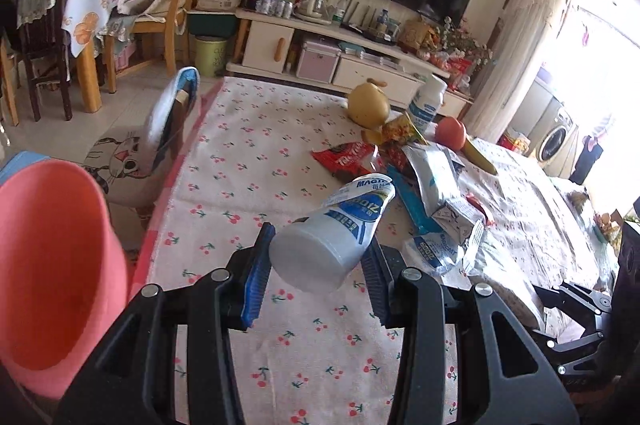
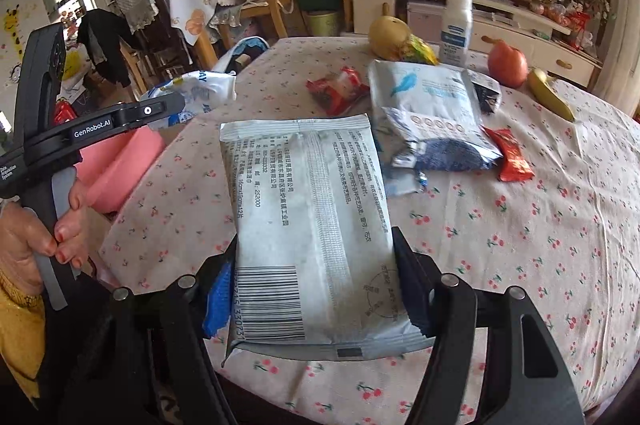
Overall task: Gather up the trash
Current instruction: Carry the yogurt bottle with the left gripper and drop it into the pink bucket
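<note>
My left gripper point(image 1: 318, 265) is shut on a white plastic bottle point(image 1: 336, 229) with a blue label, held tilted above the cherry-print tablecloth point(image 1: 248, 161). A pink bin point(image 1: 48, 265) stands off the table's left edge, close beside this gripper. My right gripper point(image 2: 316, 285) is shut on a large grey-white printed pack point(image 2: 308, 217), lifted over the table. More trash lies farther back: a red wrapper point(image 2: 340, 89), a white-blue pouch point(image 2: 428, 105) and another red wrapper point(image 2: 512, 157). In the right wrist view the held bottle point(image 2: 196, 93) hangs over the pink bin point(image 2: 120, 169).
A pear point(image 2: 390, 33), an upright white bottle point(image 2: 456, 29), a red round fruit point(image 2: 507, 63) and a banana point(image 2: 550, 93) sit at the table's far side. A hand point(image 2: 48, 237) grips the left tool. Chairs and a TV cabinet point(image 1: 320, 37) stand beyond.
</note>
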The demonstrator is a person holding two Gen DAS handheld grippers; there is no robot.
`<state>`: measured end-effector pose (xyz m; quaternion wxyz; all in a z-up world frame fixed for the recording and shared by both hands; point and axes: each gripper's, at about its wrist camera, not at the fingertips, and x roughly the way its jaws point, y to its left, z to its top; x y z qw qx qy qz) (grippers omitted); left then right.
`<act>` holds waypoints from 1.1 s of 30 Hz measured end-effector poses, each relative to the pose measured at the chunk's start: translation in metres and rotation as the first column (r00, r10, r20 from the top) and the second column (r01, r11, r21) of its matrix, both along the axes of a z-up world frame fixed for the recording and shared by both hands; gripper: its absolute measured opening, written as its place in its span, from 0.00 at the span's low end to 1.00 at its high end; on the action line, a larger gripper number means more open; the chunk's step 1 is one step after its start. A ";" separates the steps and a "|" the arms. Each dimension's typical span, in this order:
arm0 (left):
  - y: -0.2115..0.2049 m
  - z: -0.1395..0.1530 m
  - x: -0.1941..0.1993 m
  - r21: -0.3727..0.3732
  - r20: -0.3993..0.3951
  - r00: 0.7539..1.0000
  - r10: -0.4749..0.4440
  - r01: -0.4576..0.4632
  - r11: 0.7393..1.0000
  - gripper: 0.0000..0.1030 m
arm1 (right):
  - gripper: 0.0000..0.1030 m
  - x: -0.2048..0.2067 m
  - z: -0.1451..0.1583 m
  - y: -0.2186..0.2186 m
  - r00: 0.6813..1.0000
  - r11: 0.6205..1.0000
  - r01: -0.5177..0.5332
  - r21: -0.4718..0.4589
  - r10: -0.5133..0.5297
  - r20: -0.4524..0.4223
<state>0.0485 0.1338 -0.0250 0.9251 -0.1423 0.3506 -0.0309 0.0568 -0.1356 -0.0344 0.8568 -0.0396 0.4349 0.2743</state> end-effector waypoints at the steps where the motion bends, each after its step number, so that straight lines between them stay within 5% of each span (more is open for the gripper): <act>1: 0.011 0.004 -0.005 -0.005 0.014 0.999 0.032 -0.032 0.999 0.43 | 0.66 0.001 0.004 0.013 1.000 1.000 -0.023 0.006 0.023 0.001; 5: 0.058 0.015 -0.031 0.000 0.066 0.976 0.207 -0.207 0.978 0.43 | 0.66 -0.001 0.022 0.078 0.989 0.989 -0.143 0.025 0.143 0.027; 10: 0.121 0.018 -0.066 0.003 0.090 0.884 0.459 -0.461 0.887 0.43 | 0.67 -0.006 0.036 0.170 0.952 0.953 -0.304 0.012 0.302 0.054; 15: 0.186 0.001 -0.082 -0.060 0.004 0.763 0.646 -0.645 0.762 0.43 | 0.67 -0.001 0.032 0.254 0.915 0.915 -0.403 0.015 0.403 0.023; 20: 0.220 -0.025 -0.073 -0.086 -0.153 0.711 0.686 -0.701 0.708 0.43 | 0.70 0.012 0.014 0.308 0.897 0.897 -0.441 0.001 0.441 -0.041; 22: 0.228 -0.031 -0.072 -0.082 -0.185 0.683 0.706 -0.727 0.682 0.52 | 0.76 0.013 0.010 0.313 0.908 0.909 -0.417 -0.007 0.417 -0.044; 23: 0.231 -0.033 -0.072 -0.080 -0.193 0.667 0.719 -0.741 0.666 0.69 | 0.79 0.016 0.008 0.312 0.911 0.913 -0.408 0.009 0.408 -0.054; 24: 0.231 -0.035 -0.071 -0.070 -0.189 0.658 0.729 -0.749 0.658 0.76 | 0.80 0.017 0.009 0.308 0.916 0.918 -0.394 0.029 0.395 -0.061; 28: 0.225 -0.037 -0.075 -0.028 -0.148 0.661 0.736 -0.747 0.665 0.81 | 0.87 0.017 0.019 0.268 0.951 0.947 -0.300 0.118 0.306 -0.035; 33: 0.202 -0.027 -0.077 -0.050 -0.003 0.700 0.714 -0.713 0.699 0.83 | 0.89 0.021 0.018 0.208 0.983 0.963 -0.155 0.223 0.172 -0.063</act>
